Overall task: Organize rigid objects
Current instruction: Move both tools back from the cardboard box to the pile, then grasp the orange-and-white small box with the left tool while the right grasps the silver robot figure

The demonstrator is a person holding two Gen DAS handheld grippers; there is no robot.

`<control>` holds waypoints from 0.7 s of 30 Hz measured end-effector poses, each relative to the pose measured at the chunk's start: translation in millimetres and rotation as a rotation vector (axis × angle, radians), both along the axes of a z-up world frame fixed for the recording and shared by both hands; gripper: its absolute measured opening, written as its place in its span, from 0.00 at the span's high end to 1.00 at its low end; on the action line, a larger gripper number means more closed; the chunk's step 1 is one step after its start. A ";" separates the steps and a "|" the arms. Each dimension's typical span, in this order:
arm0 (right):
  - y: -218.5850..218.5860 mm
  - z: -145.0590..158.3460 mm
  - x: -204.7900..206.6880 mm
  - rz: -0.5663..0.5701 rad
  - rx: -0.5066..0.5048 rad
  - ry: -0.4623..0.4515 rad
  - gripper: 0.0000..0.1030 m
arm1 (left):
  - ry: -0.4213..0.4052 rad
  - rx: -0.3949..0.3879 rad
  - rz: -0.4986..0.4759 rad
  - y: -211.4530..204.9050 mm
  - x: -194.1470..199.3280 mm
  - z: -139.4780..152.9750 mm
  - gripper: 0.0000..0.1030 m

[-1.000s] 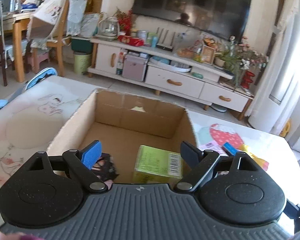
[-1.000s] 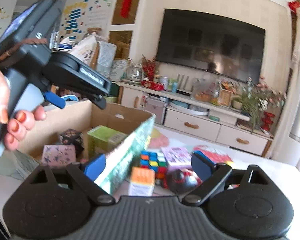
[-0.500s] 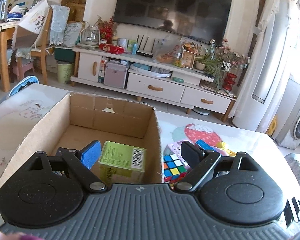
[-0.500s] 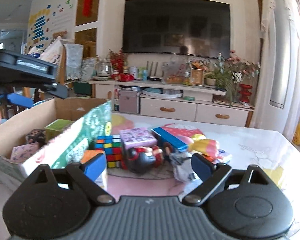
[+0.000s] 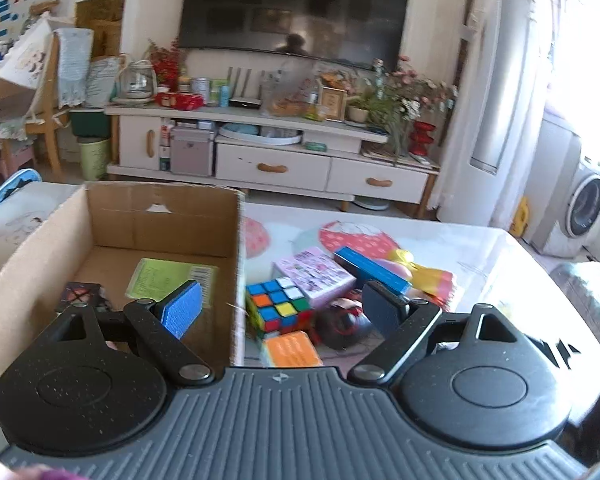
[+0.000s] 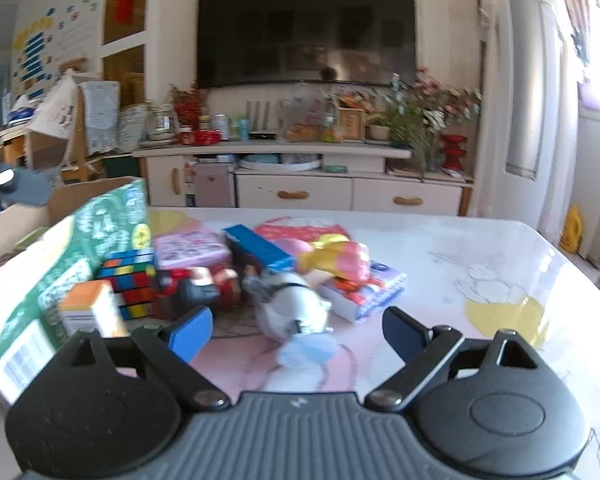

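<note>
An open cardboard box (image 5: 236,248) stands at the table's left, with a green packet (image 5: 168,278) and a dark patterned cube (image 5: 80,294) inside. To its right lie a colour cube (image 5: 280,308), an orange box (image 5: 292,348), a pink box (image 5: 312,272) and a blue box (image 5: 370,270). My left gripper (image 5: 278,312) is open above the box's right wall, holding nothing. My right gripper (image 6: 298,332) is open and empty, low over the table in front of a grey-white soft toy (image 6: 296,308). The colour cube (image 6: 130,276) and orange box (image 6: 92,308) sit to its left.
The box's green printed outer side (image 6: 80,248) fills the left of the right wrist view. A yellow and pink toy (image 6: 340,258) and a purple packet (image 6: 364,290) lie behind the soft toy. Bare tabletop (image 6: 480,260) stretches right. A TV cabinet (image 6: 300,184) stands beyond the table.
The right gripper has swung rightward and lower, from the box to the pile of objects. The left gripper's view has shifted right, from the box's inside to its right wall and the pile.
</note>
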State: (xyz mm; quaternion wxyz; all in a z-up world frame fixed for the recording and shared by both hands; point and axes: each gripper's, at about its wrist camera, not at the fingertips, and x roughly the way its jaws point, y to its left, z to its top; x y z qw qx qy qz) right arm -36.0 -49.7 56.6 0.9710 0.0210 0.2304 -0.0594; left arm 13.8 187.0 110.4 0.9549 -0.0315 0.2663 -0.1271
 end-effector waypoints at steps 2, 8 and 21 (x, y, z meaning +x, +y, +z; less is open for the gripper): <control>-10.1 -2.4 3.6 -0.025 0.006 0.008 0.11 | 0.003 0.007 -0.015 -1.0 0.4 -1.7 0.00; -26.2 -9.0 12.1 -0.025 0.025 0.023 0.11 | 0.001 0.025 -0.001 -10.1 -9.4 -12.4 0.00; -35.6 -14.1 41.3 0.120 0.090 0.067 0.11 | -0.007 0.160 0.090 -38.1 -16.1 -47.0 0.00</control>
